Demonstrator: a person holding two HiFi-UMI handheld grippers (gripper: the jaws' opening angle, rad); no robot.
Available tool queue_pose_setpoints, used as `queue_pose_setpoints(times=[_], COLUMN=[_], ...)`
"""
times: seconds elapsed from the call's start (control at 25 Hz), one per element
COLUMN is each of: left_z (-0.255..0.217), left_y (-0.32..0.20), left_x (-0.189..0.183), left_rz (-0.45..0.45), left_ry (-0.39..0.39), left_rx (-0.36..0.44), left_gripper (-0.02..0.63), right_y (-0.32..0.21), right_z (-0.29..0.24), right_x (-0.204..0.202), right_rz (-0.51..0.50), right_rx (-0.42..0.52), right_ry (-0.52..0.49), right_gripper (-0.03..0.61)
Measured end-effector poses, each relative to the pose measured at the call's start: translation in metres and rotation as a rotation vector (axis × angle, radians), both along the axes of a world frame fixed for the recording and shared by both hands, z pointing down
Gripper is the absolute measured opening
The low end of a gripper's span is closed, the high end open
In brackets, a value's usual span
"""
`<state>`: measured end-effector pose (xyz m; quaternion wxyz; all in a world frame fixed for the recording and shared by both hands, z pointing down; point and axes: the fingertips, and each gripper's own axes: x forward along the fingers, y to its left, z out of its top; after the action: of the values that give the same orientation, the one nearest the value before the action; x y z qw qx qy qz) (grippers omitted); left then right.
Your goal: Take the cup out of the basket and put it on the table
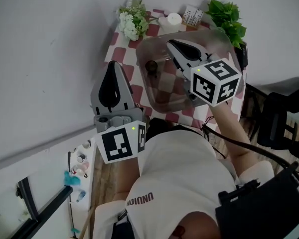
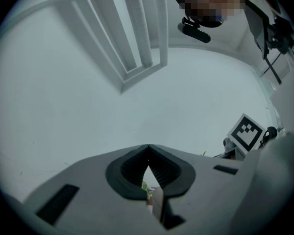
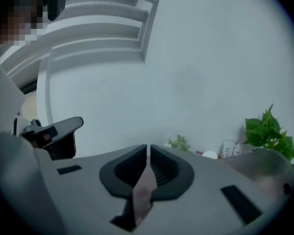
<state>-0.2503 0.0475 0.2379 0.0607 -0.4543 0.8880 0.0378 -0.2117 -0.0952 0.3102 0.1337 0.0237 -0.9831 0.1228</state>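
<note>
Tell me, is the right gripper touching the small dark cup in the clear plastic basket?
Apart. The head view shows a plain gap between the shut right gripper and the small dark cup in the clear plastic basket.

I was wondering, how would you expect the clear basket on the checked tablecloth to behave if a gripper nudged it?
The basket looks like thin see-through plastic with a small dark cup inside, so it is probably light and may slide on the tablecloth. Its wide, low shape suggests it would hardly tip.
</note>
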Motion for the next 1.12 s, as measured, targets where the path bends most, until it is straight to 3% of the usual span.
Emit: queue_pose_setpoints(times=[0.28,0.4,0.6,0.96,1.12], left_z=[0.016,0.021,0.032,0.055,0.060], left_y=[-0.012,-0.013,-0.016,-0.023,-0.027], left_x=[-0.023,-0.026,-0.030,-0.030,-0.029], left_rz=[0.016,0.012,-0.003,-0.011,-0.004], left_ry=[0.036,0.053,0.079,0.116,0.125], left_rx=[-0.033,-0.035,-0.043,-0.066,-0.072], left_gripper=[0.012,0.012,0.012,0.012,0.012], right_y=[0.005,0.011,0.017,0.023,0.024], right_z=[0.057,0.081,0.121,0.170,0.185], right_x=[-0.025,-0.029,-0.030,-0.030,-0.029], right_rz=[-0.095,-0.151,-0.204,-0.228,-0.268], right_rx=[0.048,0.025,0.033,0.007,0.061], right_ry=[0.201,0.284,0.408,0.543,0.581], right_gripper=[0.029,0.095,0.111,0.121,0.130])
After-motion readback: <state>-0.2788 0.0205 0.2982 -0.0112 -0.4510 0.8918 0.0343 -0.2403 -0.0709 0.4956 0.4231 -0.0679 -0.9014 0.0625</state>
